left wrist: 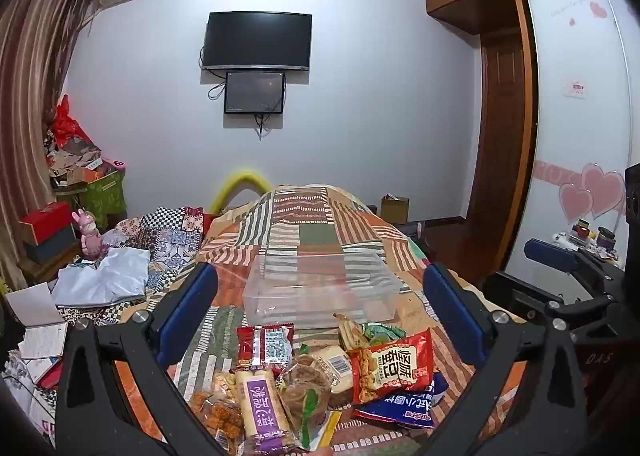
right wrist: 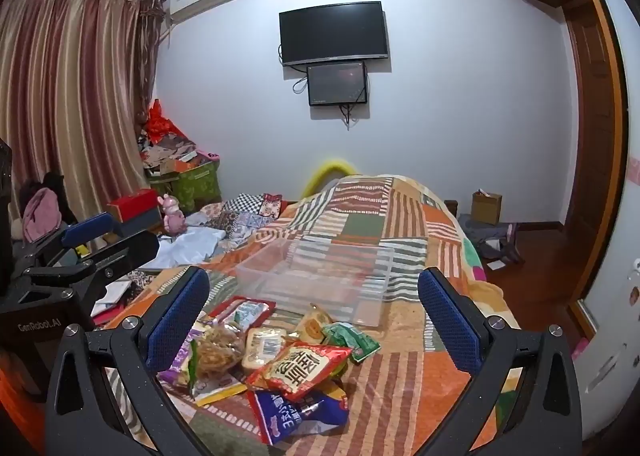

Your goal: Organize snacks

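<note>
A pile of snack packets lies on the patchwork quilt in front of both grippers: a red peanut bag (left wrist: 394, 366) (right wrist: 306, 370), a blue bag (left wrist: 400, 404) (right wrist: 298, 414), a purple-and-cream bar (left wrist: 264, 408), a red packet (left wrist: 264, 346) and a green packet (right wrist: 352, 338). An empty clear plastic bin (left wrist: 320, 288) (right wrist: 316, 280) stands just behind the pile. My left gripper (left wrist: 320, 296) is open and empty above the pile. My right gripper (right wrist: 312, 308) is open and empty, to the right of the left one.
The quilt-covered bed (left wrist: 320, 223) runs away towards the wall with the TV (left wrist: 256, 41). Clothes, papers (left wrist: 36, 320) and boxes (left wrist: 48, 232) clutter the left side. A wardrobe (left wrist: 576, 95) and wooden floor are on the right.
</note>
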The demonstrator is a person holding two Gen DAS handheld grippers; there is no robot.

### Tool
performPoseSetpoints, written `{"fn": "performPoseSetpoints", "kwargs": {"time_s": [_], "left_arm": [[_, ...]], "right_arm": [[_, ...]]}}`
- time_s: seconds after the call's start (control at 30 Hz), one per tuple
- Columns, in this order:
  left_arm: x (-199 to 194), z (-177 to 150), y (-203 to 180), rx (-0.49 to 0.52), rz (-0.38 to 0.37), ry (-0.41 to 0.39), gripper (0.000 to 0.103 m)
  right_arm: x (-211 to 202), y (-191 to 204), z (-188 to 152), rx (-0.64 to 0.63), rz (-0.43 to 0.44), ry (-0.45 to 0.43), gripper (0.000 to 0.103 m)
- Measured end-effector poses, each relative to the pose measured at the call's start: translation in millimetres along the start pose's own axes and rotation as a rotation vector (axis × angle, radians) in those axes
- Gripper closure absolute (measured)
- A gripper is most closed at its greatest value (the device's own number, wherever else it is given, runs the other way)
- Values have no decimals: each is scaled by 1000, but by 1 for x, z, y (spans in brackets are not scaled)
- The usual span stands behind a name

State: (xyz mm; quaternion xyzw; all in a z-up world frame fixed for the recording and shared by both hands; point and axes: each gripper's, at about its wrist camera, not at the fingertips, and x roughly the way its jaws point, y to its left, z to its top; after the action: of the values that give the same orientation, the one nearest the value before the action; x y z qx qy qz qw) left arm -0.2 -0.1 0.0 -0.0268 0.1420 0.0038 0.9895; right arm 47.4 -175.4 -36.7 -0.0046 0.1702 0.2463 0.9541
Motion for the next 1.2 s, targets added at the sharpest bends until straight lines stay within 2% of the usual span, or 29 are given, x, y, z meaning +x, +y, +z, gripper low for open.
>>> {"fn": "performPoseSetpoints", "kwargs": {"time_s": [1.2], "left_arm": [[4, 1, 3, -6, -12, 11, 0]], "right_arm": [[6, -1, -1, 25, 5, 17, 0]]}}
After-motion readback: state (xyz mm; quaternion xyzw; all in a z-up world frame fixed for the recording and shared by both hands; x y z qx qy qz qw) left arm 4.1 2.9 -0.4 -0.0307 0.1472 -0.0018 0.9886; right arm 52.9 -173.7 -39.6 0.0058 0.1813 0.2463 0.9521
